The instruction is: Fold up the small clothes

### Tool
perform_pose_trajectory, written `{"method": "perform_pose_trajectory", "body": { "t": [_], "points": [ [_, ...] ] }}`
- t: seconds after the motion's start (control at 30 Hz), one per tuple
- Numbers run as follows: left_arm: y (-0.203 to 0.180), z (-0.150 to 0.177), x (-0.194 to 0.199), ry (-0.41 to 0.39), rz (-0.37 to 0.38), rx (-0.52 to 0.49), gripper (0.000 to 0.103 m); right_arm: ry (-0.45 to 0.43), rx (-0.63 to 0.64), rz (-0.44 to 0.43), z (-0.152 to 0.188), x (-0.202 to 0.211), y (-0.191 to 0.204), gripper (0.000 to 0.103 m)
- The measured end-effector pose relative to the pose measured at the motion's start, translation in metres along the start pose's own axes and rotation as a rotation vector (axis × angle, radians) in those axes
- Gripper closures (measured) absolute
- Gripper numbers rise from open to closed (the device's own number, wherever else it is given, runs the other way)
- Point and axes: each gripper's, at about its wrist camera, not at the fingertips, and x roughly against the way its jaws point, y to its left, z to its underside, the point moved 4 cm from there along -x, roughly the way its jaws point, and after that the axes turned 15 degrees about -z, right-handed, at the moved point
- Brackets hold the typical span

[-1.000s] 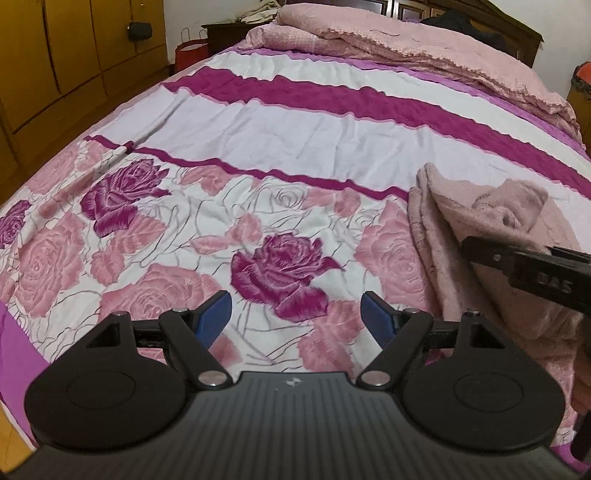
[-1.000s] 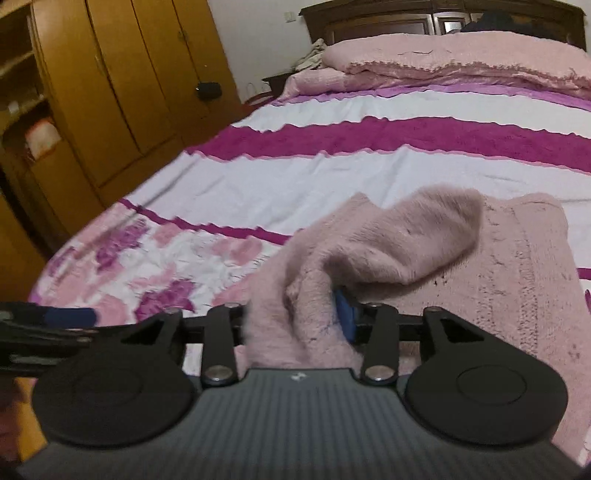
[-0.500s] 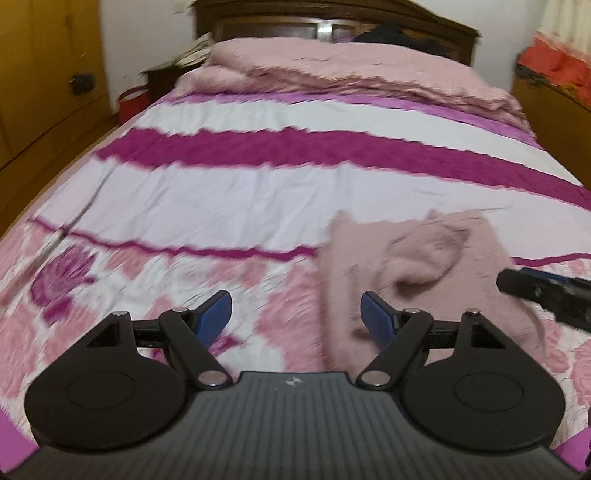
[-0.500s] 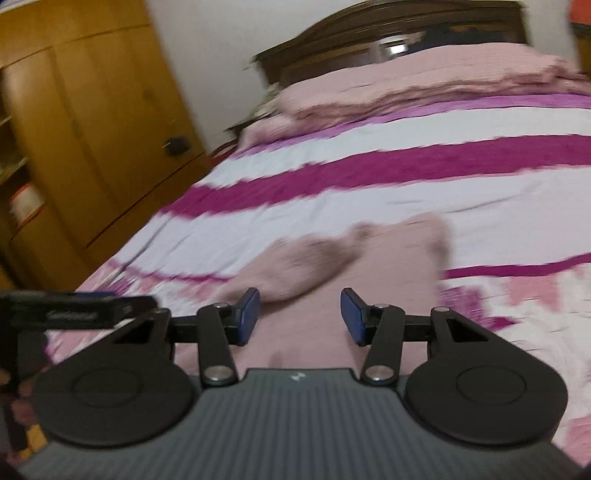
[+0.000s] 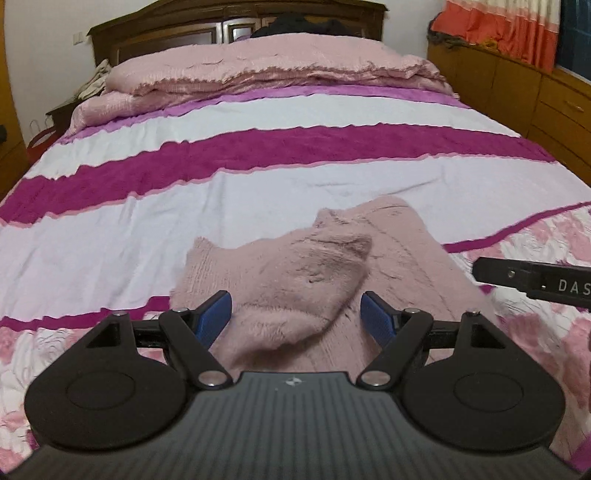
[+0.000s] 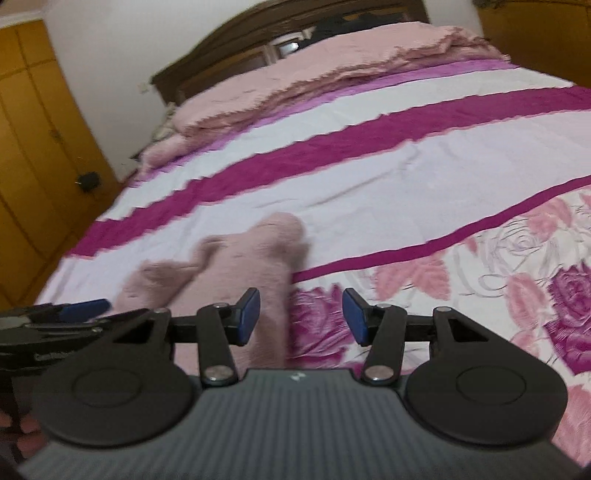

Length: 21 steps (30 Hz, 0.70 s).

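A small fuzzy pink garment (image 5: 306, 273) lies on the bed, partly folded with one flap laid over its ribbed body. My left gripper (image 5: 295, 321) is open, its blue pads on either side of the garment's near fold, holding nothing. My right gripper (image 6: 300, 317) is open and empty, hovering just right of the garment (image 6: 236, 273), which looks blurred there. The right gripper's finger (image 5: 532, 282) shows at the right edge of the left wrist view. The left gripper (image 6: 55, 317) shows at the left edge of the right wrist view.
The bedspread (image 5: 258, 147) has white and magenta stripes and a rose print near me. A pink quilt (image 5: 273, 62) is heaped at the dark wooden headboard (image 5: 236, 18). Wooden drawers (image 5: 535, 96) stand to the right, a yellow wardrobe (image 6: 33, 155) to the left.
My right gripper let go of the garment and opened, then drew off to its right. My left gripper swung right from the rose print to the garment's near fold, staying open.
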Motion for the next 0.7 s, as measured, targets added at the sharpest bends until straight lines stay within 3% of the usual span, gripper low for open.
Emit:
{"method": "perform_pose_trajectory", "body": {
  "t": [0.1,0.2,0.27,0.43,0.53,0.63,0.7],
  "points": [
    [0.004,0.000,-0.014,-0.005,-0.011,0.048,0.024,0.030,-0.016,0.020,-0.002,-0.014,-0.011,0.050],
    [0.013,0.000,-0.020,0.010,0.019,0.108,0.072,0.066,-0.040,0.003,0.001,-0.029,-0.018,0.050],
    [0.022,0.000,-0.018,0.000,0.031,0.150,0.084,0.074,-0.051,-0.031,0.003,-0.036,-0.020,0.050],
    [0.064,-0.006,0.004,-0.079,-0.028,0.283,0.087,0.069,0.009,-0.170,0.002,-0.036,-0.008,0.050],
    [0.086,-0.003,-0.015,-0.022,-0.096,0.311,0.086,0.075,0.076,-0.183,0.002,-0.037,0.003,0.050],
    [0.094,0.009,-0.047,0.104,-0.066,0.337,0.085,0.095,0.080,-0.152,0.002,-0.045,0.005,0.050],
    [0.095,0.013,-0.049,0.093,-0.066,0.338,0.080,0.097,0.080,-0.148,0.001,-0.043,0.005,0.050]
  ]
}}
